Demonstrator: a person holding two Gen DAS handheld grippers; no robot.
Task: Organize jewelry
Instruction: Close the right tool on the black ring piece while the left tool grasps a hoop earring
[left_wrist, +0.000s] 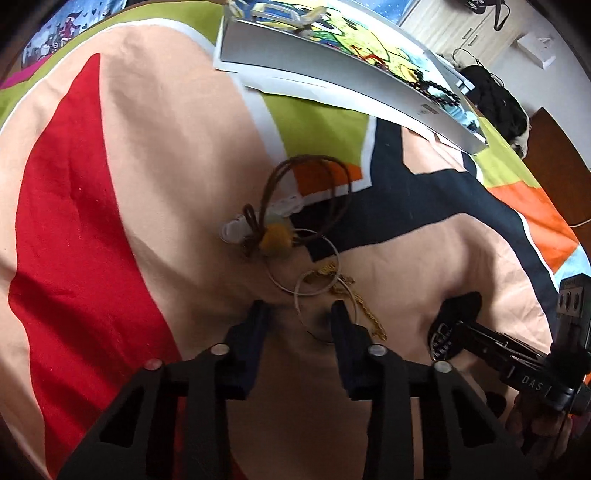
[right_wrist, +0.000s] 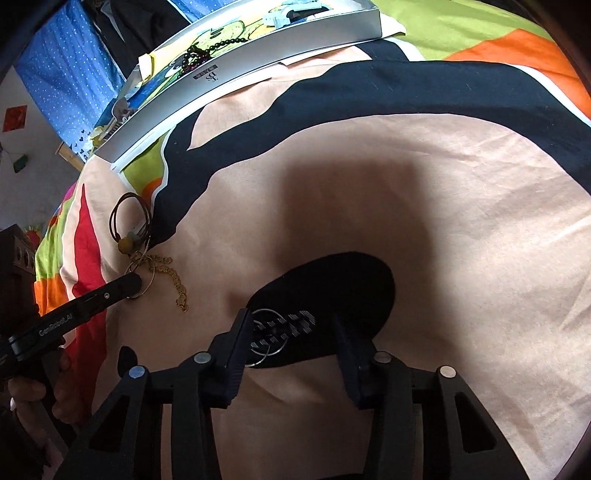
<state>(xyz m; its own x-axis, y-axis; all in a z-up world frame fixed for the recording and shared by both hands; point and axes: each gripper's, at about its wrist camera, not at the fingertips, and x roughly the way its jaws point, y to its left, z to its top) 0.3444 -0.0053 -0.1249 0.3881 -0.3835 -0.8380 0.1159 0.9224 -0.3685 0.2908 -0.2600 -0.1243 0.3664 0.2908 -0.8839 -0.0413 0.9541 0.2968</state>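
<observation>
On a colourful bedspread lies a jewelry pile: a brown cord necklace (left_wrist: 314, 173) with a yellow bead (left_wrist: 275, 236), thin hoop bangles (left_wrist: 306, 266) and a gold chain (left_wrist: 371, 317). My left gripper (left_wrist: 299, 314) is open just above the pile, one thin hoop lying between its fingers. My right gripper (right_wrist: 291, 328) is open low over a black pouch (right_wrist: 340, 284) that carries a silver ring (right_wrist: 269, 336) and a patterned print. The left gripper's fingertip (right_wrist: 129, 286) touches down by the gold chain (right_wrist: 173, 280). A silver box (left_wrist: 325, 66) holds a dark bead bracelet (left_wrist: 439, 92).
The silver box (right_wrist: 258, 48) lies at the far side of the bed on white paper. A white clip (left_wrist: 232, 230) rests beside the yellow bead. A hand (right_wrist: 59, 387) holds the left gripper's handle. A black heap (left_wrist: 495, 99) and cupboards stand beyond the bed.
</observation>
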